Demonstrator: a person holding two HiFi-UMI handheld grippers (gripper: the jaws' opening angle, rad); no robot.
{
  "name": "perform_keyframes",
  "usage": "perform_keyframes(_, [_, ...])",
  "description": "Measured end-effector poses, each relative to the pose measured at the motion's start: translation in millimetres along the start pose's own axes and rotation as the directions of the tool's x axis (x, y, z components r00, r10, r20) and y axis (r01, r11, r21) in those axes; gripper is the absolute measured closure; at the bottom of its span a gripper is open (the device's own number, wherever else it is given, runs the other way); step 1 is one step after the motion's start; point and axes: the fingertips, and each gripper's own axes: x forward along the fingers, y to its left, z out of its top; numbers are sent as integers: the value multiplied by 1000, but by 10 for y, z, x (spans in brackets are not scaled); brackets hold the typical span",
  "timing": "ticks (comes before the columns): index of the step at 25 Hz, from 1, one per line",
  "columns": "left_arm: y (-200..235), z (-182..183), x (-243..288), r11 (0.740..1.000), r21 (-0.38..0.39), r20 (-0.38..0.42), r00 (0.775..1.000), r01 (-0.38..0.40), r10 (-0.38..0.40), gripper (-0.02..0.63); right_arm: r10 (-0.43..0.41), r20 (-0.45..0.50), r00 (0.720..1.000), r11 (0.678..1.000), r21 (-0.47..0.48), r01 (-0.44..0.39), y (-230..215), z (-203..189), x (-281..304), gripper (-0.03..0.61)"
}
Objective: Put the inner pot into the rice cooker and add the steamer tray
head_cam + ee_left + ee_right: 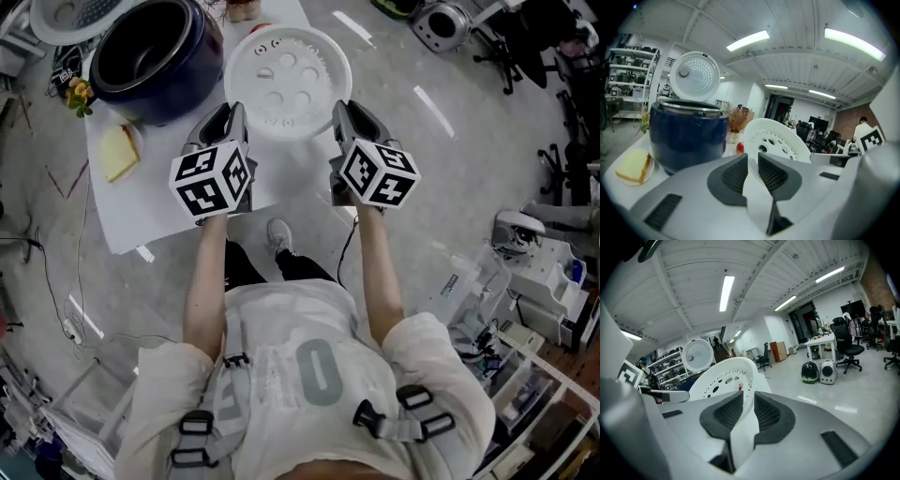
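Observation:
Both my grippers hold the white perforated steamer tray (286, 80) by opposite sides of its rim, above the white table (150, 211). My left gripper (228, 122) is shut on the tray's left rim (771, 140), its dark ribbed pads pinching the thin edge. My right gripper (349, 117) is shut on the right rim (726, 376) the same way. The dark blue rice cooker (150, 56) stands at the table's far left with its lid (695, 75) raised; its dark inside faces up. In the left gripper view the cooker (689, 136) sits left of the tray.
A yellow sponge-like block on a small plate (119, 153) lies in front of the cooker. Small flowers (80, 94) sit at the table's left edge. Two helmet-like cases (819, 372) and office chairs (846, 341) stand on the floor to the right.

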Motion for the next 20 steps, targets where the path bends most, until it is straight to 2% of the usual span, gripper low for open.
perform_keyframes(4, [95, 494, -129, 999, 34, 87, 996, -18, 15, 534, 56, 65, 996, 998, -41, -53, 297, 424, 80, 497])
perform_keyframes(10, [338, 1238, -385, 994, 76, 205, 977, -75, 58, 534, 143, 144, 979, 986, -108, -128, 858, 1039, 241, 495])
perform_keyframes(20, [1290, 2226, -809, 977, 114, 313, 940, -179, 136, 534, 283, 171, 944, 952, -170, -255, 2110, 1617, 870, 492])
